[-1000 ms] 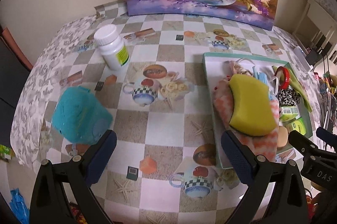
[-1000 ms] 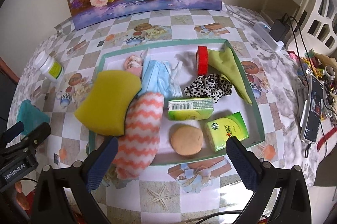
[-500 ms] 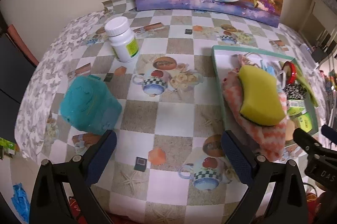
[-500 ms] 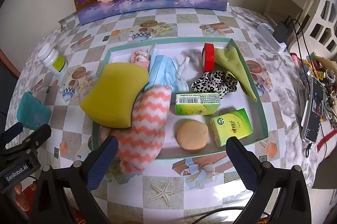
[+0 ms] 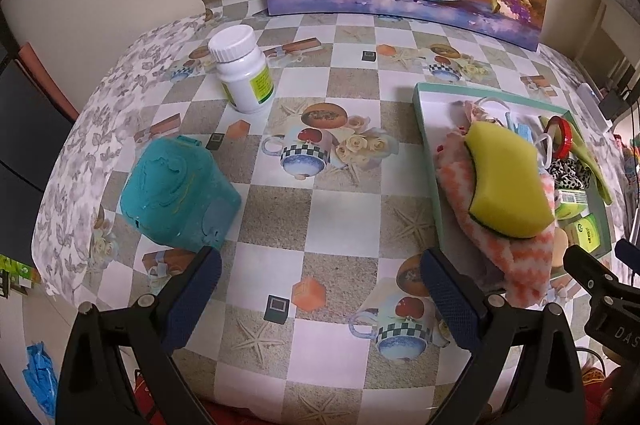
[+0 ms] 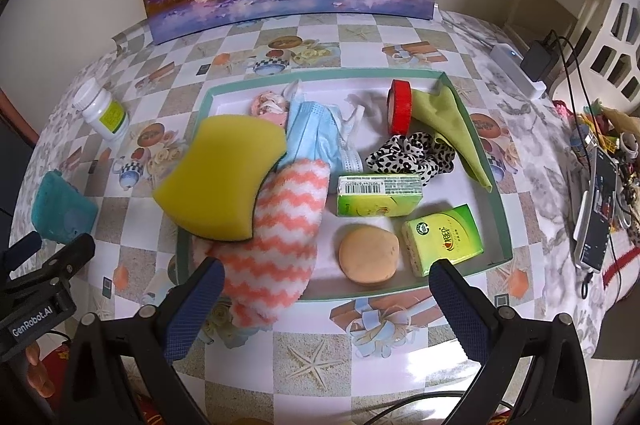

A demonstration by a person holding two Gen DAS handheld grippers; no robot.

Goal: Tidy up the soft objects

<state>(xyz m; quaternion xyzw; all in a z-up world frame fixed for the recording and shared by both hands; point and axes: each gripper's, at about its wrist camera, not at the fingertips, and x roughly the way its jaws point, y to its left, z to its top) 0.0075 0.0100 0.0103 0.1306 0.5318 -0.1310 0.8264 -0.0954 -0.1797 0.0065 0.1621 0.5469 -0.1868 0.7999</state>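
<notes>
checkered tablecloth (image 5: 304,209) holds a tray (image 6: 505,229) already full of soft things; only the teal sponge (image 5: 176,193) remains outside. both grippers (image 5: 316,295) (image 6: 326,299) gape, holding nothing.

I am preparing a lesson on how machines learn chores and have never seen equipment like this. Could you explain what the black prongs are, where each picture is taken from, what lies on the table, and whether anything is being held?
No robot here: a person holds a two-finger tool in each hand, each with a camera looking along its fingers. One picture comes from the left gripper, the other from the right gripper. Both are open and hold nothing.

On the patterned tablecloth stand a white pill bottle and a teal soft object. The green-rimmed tray holds a yellow sponge resting on a striped fluffy cloth, a blue face mask, a spotted scrunchie, red tape, a green cloth, two tissue packs and a round puff.
</notes>
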